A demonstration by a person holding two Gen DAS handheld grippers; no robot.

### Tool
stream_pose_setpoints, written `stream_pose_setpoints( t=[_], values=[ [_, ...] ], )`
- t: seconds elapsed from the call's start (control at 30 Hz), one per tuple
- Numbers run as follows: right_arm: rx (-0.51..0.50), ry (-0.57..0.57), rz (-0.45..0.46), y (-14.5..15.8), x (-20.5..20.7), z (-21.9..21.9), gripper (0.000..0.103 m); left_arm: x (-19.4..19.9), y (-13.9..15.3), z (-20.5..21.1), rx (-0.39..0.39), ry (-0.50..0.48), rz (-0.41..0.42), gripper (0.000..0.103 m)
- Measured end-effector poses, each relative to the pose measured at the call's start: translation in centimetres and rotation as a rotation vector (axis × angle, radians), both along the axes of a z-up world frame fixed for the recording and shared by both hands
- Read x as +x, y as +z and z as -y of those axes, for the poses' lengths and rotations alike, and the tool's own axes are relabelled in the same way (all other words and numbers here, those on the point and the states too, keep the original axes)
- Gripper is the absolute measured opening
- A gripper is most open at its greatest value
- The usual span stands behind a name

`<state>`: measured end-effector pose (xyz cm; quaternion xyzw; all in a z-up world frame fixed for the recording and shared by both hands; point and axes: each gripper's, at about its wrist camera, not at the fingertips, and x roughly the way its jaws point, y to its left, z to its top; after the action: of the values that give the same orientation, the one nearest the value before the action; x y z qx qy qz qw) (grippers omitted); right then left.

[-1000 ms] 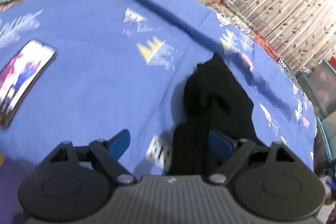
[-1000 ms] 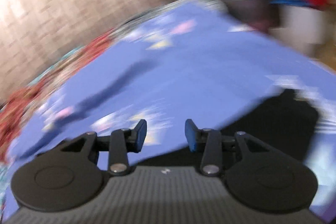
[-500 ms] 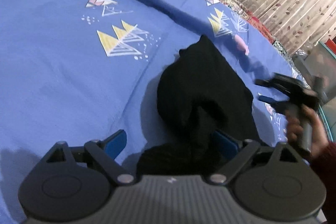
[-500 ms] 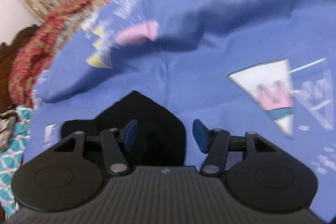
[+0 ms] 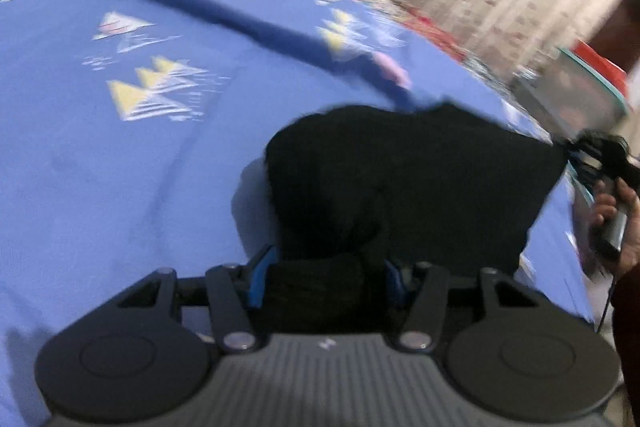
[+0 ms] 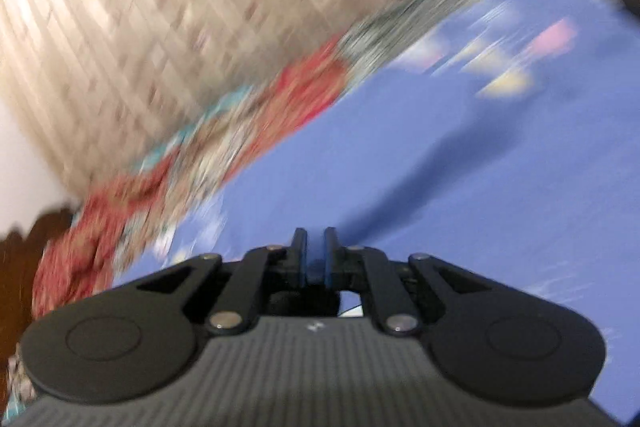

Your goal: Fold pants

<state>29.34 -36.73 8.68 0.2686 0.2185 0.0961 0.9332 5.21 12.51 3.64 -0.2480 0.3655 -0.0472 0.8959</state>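
The black soft fabric pants [image 5: 400, 187] hang bunched and spread wide above a blue patterned bedsheet [image 5: 120, 167], one thick fold pinched at the near edge, another corner stretched taut toward the far right.

Under me is the bed, spread with a blue sheet [image 5: 100, 167] printed with yellow and white triangles; one cluster of triangles [image 5: 156, 93] sits left of the pants. The black pants [image 5: 400, 183] are bunched on the sheet, their right corner pulled up off it. Beyond the pants a dark crease [image 5: 248, 21] runs across the sheet, with a pink print beside its near end. Past the sheet's far edge lies a red patterned quilt [image 6: 280, 107]. My right camera is too blurred to tell more of the sheet [image 6: 460, 195].
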Motion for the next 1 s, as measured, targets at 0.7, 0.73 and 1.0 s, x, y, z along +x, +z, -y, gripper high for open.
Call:
stream_pose_setpoints(
  t=[0.7, 0.73, 1.0],
  values=[
    [-0.247, 0.076, -0.202, -5.8, -4.5, -0.6, 0.039, 7.7, -0.3, -0.5, 0.065, -0.04, 0.008, 0.091],
    [-0.285, 0.124, -0.19, -5.6, -3.6, -2.7, 0.042, 8.5, -0.9, 0.0, 0.046, -0.058, 0.004, 0.09],
    [-0.496, 0.507, -0.199, -6.6, 5.4, -20.8, 0.08, 7.5, -1.4, 3.0, 0.12, -0.092, 0.039, 0.024]
  ],
)
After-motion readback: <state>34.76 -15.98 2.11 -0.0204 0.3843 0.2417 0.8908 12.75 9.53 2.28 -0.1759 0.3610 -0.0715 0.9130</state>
